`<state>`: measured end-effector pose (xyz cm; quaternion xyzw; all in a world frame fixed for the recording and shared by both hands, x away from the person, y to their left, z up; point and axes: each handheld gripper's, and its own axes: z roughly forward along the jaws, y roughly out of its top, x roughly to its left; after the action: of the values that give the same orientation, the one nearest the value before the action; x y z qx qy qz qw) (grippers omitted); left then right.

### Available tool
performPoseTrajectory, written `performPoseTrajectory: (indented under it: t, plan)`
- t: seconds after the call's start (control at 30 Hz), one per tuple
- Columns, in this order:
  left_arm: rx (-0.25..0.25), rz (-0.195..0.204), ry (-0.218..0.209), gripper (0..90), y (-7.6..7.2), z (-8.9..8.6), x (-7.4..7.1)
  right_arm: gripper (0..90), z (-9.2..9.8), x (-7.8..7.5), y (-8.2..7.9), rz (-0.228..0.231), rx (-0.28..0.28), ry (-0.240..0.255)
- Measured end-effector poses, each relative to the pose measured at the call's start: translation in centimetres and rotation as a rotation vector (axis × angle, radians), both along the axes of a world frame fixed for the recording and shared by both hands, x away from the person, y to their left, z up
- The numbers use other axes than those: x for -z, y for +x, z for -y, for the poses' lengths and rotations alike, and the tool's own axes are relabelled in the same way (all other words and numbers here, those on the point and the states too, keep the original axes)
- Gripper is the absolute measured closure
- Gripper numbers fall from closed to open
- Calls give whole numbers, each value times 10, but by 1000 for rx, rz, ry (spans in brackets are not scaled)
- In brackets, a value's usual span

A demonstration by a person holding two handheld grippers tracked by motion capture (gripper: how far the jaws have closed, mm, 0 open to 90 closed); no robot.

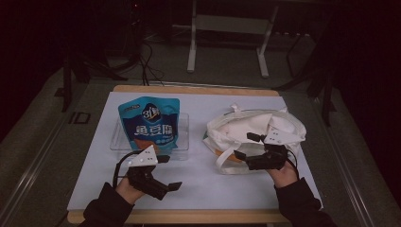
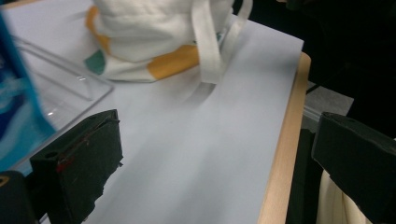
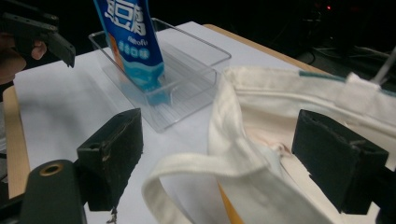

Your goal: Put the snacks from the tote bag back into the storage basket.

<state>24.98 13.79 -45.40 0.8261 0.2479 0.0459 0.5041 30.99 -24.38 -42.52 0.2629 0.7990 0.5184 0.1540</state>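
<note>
Both forearms come in from the near edge in dark sleeves. The left hand (image 1: 126,187) holds the left gripper (image 1: 171,172) low, its jaws wide apart with nothing between them. The right hand (image 1: 283,173) holds the right gripper (image 1: 248,145), jaws also spread wide, gripping nothing.

A: Where was the pouch (image 1: 149,122)?
B: Upright in the tray (image 1: 182,142), left half of the table (image 1: 203,182).
A: And the bag (image 1: 250,132)?
B: Right half, beside the tray, apart. Left gripper (image 1: 166,173) sat before the tray, right gripper (image 1: 248,145) at the bag's front edge.
</note>
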Motion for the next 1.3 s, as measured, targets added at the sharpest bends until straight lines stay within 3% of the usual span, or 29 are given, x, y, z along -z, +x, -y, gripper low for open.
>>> performPoseTrajectory:
  t: [0.1,0.4,0.6,0.8,0.93,1.07,1.3]
  plan:
    - [9,14,15,18,3,10,2,162,6,3,-4,7,14,14]
    - [45,56,26,18,12,36,10,146,14,9,-20,75,65,-15]
    - [54,45,27,18,14,45,17,147,20,16,-29,94,102,-39]
    - [75,83,18,18,11,43,21,145,24,26,-36,88,111,-35]
    - [76,60,0,18,10,37,24,144,26,29,-36,113,123,-49]
    - [66,67,7,18,7,36,26,144,26,27,-37,151,129,-41]
    - [49,77,15,18,7,36,29,145,25,31,-35,128,123,-20]
